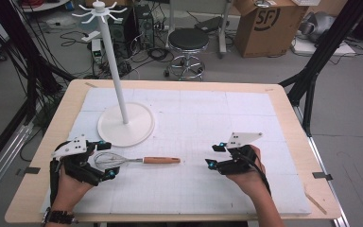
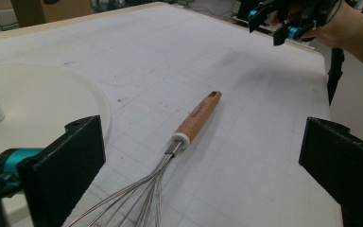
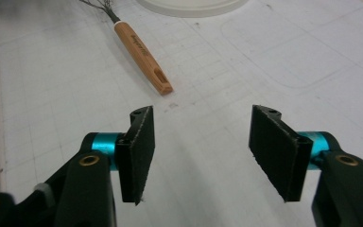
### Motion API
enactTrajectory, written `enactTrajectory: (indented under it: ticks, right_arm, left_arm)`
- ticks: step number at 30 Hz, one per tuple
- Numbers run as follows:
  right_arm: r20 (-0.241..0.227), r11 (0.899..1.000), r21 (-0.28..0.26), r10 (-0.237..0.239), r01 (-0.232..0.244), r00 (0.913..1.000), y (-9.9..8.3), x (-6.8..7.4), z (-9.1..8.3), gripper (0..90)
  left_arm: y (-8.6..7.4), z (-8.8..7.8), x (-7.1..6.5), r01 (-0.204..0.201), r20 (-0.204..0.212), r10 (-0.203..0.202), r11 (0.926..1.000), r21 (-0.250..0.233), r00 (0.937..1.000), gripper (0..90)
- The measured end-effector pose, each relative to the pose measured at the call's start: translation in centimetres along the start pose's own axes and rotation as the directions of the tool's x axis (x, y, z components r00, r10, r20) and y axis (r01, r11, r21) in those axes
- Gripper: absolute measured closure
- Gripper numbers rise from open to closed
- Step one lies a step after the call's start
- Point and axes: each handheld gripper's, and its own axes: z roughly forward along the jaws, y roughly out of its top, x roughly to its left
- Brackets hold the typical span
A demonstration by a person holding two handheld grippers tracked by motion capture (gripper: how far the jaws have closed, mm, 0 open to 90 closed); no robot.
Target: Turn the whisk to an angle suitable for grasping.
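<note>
A: Where do we see the whisk (image 1: 132,161)?
B: Flat on the mat, at 3 o'clock from our left gripper (image 1: 105,160), jaws spread around its wires.
A: The right gripper (image 1: 214,156)?
B: Jaws apart, empty.

A whisk (image 1: 134,161) is lying flat on the white mat, just in front of the round white base of the stand (image 1: 125,124), near it but not touching. Its thin silver wires (image 2: 137,198) are pointing left, and its light brown wooden handle (image 2: 198,117) is pointing right, away from the stand. The handle is showing a small slot (image 3: 161,75) near its end.
</note>
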Motion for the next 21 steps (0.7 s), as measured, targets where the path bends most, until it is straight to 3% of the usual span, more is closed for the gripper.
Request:
enactTrajectory:
  ticks: [7, 10, 15, 18, 21]
  right_arm:
    - [0.057, 0.994, -0.094, 0.052, -0.046, 0.9970, -2.6, -0.8, -2.3, 21.5]
    - [0.069, 0.992, -0.112, 0.072, -0.064, 0.9950, -3.1, -1.2, -3.2, 18.8]
    - [0.064, 0.985, -0.150, 0.098, -0.087, 0.9931, -3.8, -1.9, -4.5, 12.5]
    - [0.071, 0.984, -0.161, 0.084, -0.072, 0.9939, -4.3, -2.1, -5.2, 10.5]
    - [0.065, 0.977, -0.197, 0.095, -0.081, 0.9933, -4.4, -2.5, -5.9, 6.8]
  left_arm:
    - [0.0, 0.0, 0.0, -0.007, -0.008, 0.007, 1.0000, 0.004, 0.9999, 1.7]
    - [0.0, 0.1, 0.0, -0.009, -0.008, 0.009, 0.9999, 0.011, 0.9999, 1.7]
    - [0.2, 0.2, -0.1, -0.016, -0.005, 0.016, 0.9998, 0.010, 0.9999, 1.7]
    - [0.2, 0.3, -0.1, -0.019, -0.007, 0.019, 0.9997, 0.018, 0.9998, 1.7]
    - [0.2, 0.3, -0.2, -0.023, -0.003, 0.023, 0.9996, 0.016, 0.9997, 1.7]
